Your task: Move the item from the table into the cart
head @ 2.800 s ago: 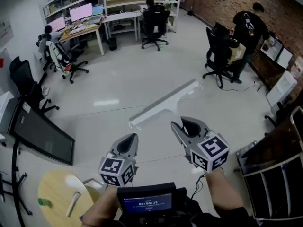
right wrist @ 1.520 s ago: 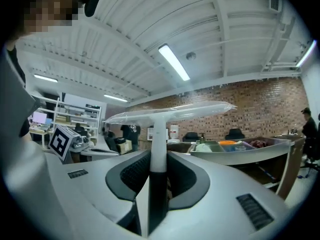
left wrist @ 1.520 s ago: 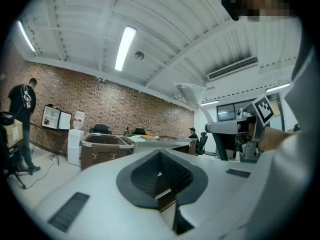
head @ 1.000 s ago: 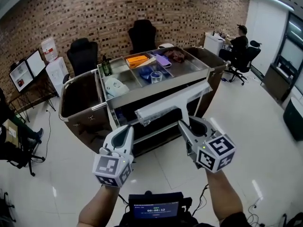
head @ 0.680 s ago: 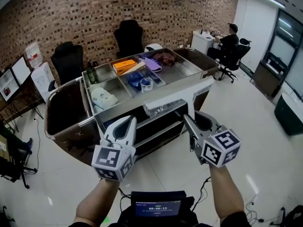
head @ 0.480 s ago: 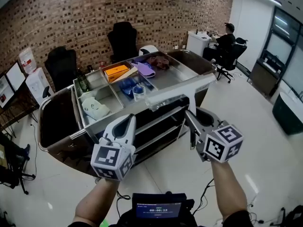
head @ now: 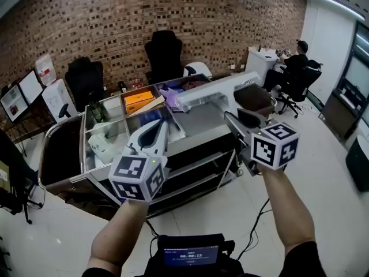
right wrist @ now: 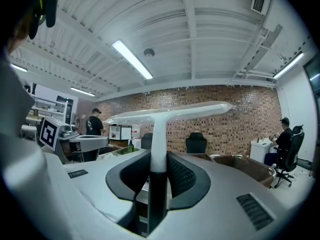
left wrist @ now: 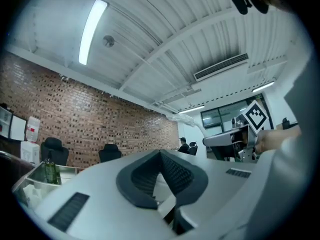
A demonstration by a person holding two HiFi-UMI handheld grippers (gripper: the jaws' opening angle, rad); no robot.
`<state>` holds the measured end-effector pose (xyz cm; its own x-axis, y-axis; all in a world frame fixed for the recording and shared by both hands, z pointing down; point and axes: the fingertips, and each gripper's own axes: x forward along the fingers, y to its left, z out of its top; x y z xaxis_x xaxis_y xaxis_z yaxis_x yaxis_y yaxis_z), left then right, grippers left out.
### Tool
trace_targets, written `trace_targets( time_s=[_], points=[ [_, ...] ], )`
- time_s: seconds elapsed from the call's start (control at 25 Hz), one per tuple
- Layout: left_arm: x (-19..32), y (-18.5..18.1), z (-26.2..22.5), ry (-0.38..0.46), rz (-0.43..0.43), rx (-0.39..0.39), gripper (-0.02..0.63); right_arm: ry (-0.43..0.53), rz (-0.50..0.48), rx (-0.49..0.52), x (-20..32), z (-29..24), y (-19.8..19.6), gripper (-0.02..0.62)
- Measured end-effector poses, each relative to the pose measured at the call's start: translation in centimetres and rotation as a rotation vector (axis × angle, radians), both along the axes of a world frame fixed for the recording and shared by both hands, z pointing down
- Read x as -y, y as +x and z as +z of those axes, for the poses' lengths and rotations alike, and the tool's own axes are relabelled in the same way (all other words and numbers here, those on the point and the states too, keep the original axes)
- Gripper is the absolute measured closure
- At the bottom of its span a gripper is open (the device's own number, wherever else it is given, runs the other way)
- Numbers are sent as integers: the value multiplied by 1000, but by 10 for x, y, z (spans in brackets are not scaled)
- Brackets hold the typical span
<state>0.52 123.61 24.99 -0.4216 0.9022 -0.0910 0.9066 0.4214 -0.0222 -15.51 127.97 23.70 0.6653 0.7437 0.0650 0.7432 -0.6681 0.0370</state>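
Brick-walled office: right tongs (head: 232,119) clamp the squeegee (head: 216,89); left tongs (head: 153,127) together, empty. Best lowered level into the cart (head: 202,133).

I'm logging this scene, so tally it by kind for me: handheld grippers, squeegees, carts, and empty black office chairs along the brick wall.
Handheld two-jaw grippers: 2, the left gripper and the right gripper
White T-shaped squeegee: 1
Steel cart with compartments: 1
Empty black office chairs by the brick wall: 2
Total: 6
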Motion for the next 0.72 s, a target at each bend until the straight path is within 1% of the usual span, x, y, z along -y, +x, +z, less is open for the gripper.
trace_targets(
  time_s=[0.08, 0.16, 0.24, 0.32, 0.44, 0.6, 0.72],
  points=[
    [-30, 1, -2, 23, -34, 27, 606, 20, -24, -5, -38, -2, -5, 515],
    [-55, 13, 1, 37, -57, 35, 606, 39, -31, 8, -72, 2, 4, 515],
    [-83, 22, -1, 42, -73, 58, 606, 29, -26, 65, -110, 2, 12, 515],
    [-115, 19, -9, 46, -83, 81, 606, 22, -26, 106, -152, -9, 15, 515],
    [-150, 17, -7, 67, -73, 54, 606, 60, -15, 64, -207, -23, 24, 515],
    [-174, 48, -1, 72, -60, 38, 606, 128, 8, 36, -261, -25, 57, 515],
    [-191, 70, 6, 83, -60, 36, 606, 195, 13, 22, -297, -10, 79, 515]
  ],
)
